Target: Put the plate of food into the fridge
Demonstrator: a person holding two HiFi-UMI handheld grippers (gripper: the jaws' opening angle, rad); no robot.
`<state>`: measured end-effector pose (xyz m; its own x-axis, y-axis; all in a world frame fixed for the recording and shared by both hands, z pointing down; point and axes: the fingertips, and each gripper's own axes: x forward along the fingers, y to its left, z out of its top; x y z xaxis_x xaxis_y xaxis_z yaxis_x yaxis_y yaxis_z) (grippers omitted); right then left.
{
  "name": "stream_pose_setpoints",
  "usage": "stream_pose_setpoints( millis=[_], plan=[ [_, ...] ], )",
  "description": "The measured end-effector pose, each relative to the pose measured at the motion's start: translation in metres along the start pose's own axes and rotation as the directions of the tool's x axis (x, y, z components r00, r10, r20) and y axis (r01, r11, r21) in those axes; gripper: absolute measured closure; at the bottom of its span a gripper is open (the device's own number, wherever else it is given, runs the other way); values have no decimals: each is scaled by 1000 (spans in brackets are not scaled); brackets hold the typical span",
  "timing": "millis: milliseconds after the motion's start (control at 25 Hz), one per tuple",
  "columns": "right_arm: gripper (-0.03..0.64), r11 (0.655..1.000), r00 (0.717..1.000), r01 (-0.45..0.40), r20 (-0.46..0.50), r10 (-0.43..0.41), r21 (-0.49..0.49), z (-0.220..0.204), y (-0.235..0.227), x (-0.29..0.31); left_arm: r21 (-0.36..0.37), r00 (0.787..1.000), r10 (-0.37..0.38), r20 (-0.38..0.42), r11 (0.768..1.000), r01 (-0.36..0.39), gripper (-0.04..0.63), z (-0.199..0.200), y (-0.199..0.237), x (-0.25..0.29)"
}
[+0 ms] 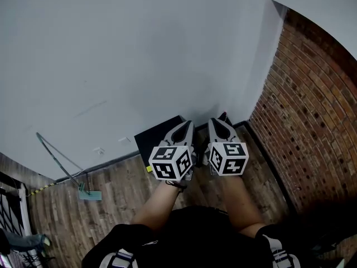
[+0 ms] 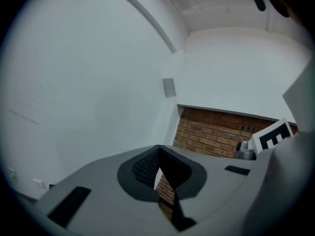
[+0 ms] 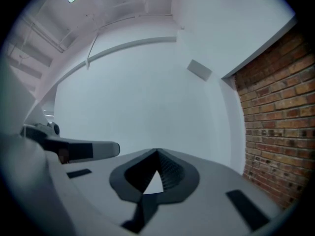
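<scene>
Smooth white wall (image 1: 139, 49) meets a rough red brick wall (image 1: 312, 121) at a corner, above a wood-plank floor (image 1: 111, 222). Side by side in front of the person, the left gripper (image 1: 187, 124) and right gripper (image 1: 222, 117) each carry a black-and-white marker cube. Both pairs of grey, tapered fingers are closed tip to tip with nothing between them. At the wall's foot, a flat black rectangular object (image 1: 152, 137) is partly hidden behind the left gripper, and what it is cannot be told. Neither plate nor fridge shows in any view.
</scene>
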<state>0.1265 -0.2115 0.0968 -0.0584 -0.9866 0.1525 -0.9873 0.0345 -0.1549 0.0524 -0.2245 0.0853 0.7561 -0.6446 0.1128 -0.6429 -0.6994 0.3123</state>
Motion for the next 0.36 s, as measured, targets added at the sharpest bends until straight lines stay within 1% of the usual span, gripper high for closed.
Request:
stream_pose_setpoints(
  millis=[160, 360],
  plan=[
    [604, 1000, 1000, -14, 16, 14, 3, -1, 0, -4, 17, 1000, -3, 15, 1000, 3, 598, 5, -7, -3],
    [604, 1000, 1000, -3, 23, 3, 5, -6, -2, -10, 27, 1000, -17, -5, 999, 17, 598, -6, -13, -1]
  ],
)
